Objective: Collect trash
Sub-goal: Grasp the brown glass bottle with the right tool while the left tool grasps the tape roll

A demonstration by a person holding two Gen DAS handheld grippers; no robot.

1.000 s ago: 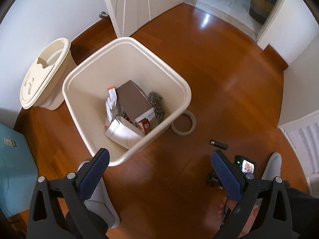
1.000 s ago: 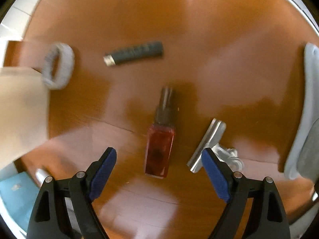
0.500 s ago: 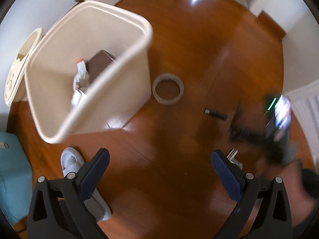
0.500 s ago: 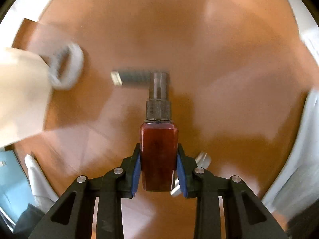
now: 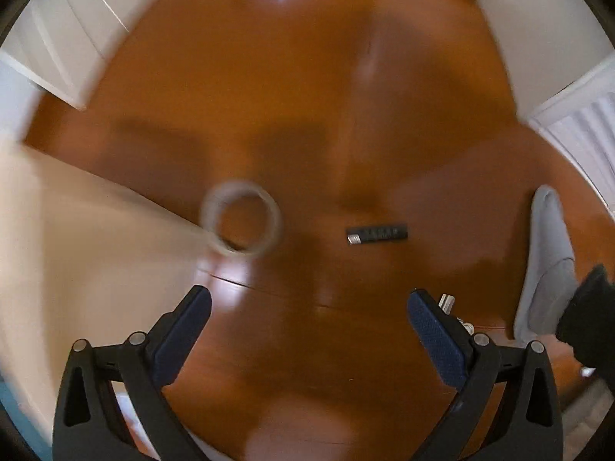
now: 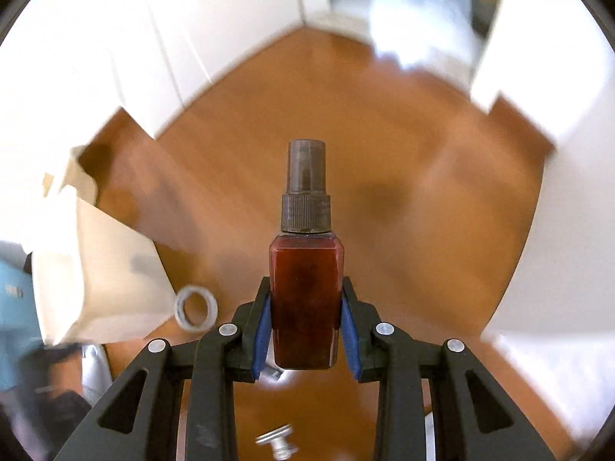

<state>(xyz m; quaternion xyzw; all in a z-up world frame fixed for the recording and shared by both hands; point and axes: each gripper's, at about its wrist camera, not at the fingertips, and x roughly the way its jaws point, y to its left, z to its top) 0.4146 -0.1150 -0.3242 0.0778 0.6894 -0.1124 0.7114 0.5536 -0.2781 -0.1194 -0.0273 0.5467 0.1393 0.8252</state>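
Right gripper [image 6: 305, 330]: jaws clenched on bottle [image 6: 305, 299], cap pointing forward, lifted off floor.
Bin [image 6: 96, 269]: lower left of bottle, nearer this hand.
Left gripper [image 5: 307, 330]: jaws released, over floor.

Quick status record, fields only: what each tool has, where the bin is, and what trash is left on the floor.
right tool: shut on red spray bottle, cap pointing forward
left tool: open, empty, above the floor
bin: cream, left of the right tool
tape ring: on floor beside the bin
dark stick: on floor, right of the tape ring
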